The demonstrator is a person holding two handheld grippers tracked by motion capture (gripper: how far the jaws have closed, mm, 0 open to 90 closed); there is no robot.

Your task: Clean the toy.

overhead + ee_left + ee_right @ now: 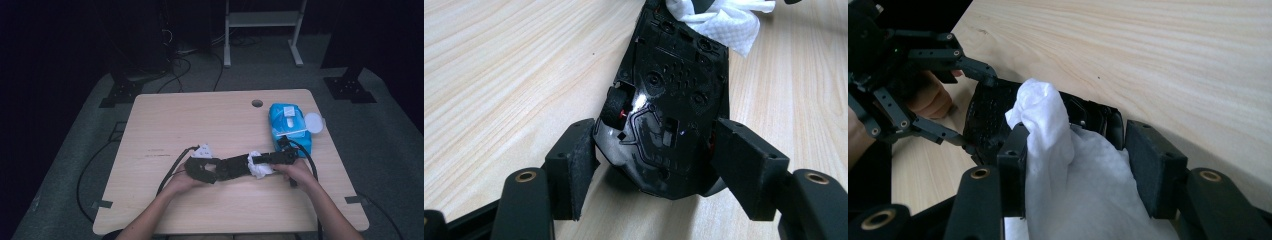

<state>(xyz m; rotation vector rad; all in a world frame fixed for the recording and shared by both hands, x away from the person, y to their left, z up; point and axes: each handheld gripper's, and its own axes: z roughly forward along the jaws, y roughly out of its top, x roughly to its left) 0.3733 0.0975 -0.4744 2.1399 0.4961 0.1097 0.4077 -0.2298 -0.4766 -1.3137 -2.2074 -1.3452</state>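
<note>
Mouse shell (664, 105) clamped in my left claw (656, 160); right claw (1075, 165), loosely around wipe (1068, 170), must regrip, scrubbing toward nine o'clock.

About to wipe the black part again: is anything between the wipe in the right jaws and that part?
Nothing visible. The white wipe lies between the right gripper jaws and bunches straight against the black part, which the left gripper clamps by its sides. The blue wipe pack sits behind, apart.
</note>
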